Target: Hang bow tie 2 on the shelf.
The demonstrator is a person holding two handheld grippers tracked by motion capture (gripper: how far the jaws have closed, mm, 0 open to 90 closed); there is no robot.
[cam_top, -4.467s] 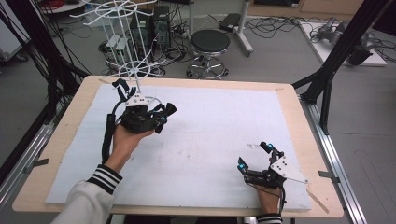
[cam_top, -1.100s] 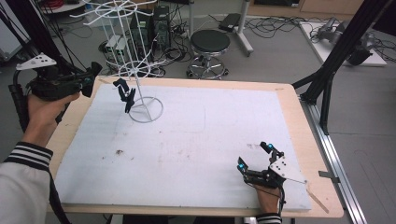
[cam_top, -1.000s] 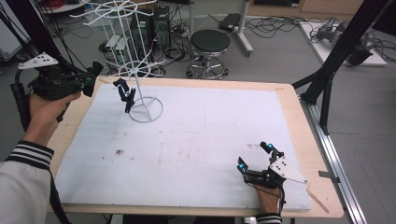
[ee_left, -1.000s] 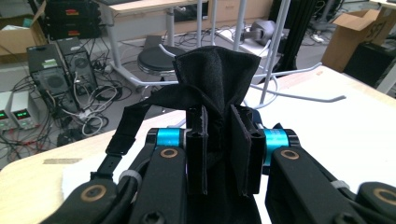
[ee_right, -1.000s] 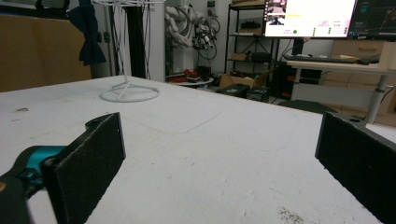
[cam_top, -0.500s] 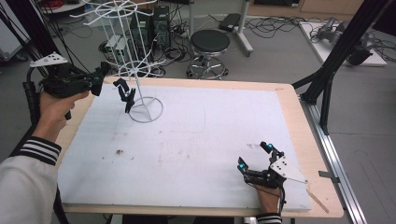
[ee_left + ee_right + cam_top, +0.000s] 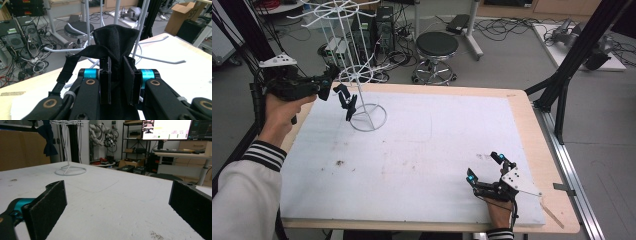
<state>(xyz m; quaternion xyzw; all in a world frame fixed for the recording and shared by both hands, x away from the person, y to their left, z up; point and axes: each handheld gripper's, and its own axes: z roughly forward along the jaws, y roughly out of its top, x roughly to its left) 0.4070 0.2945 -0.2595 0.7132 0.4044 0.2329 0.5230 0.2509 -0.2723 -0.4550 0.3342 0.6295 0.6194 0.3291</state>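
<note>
Left gripper (image 7: 328, 86): we see it held up at the table's far left corner, its jaws pinched on a black cloth strip (image 7: 113, 41) beside the rack.
Black cloth: in the high view it hangs at the white wire rack (image 7: 362, 75) with a ring base, above the white table cover (image 7: 422, 150).
Right gripper (image 7: 486, 167): we see it resting low at the near right edge, jaws spread wide, holding nothing.
</note>
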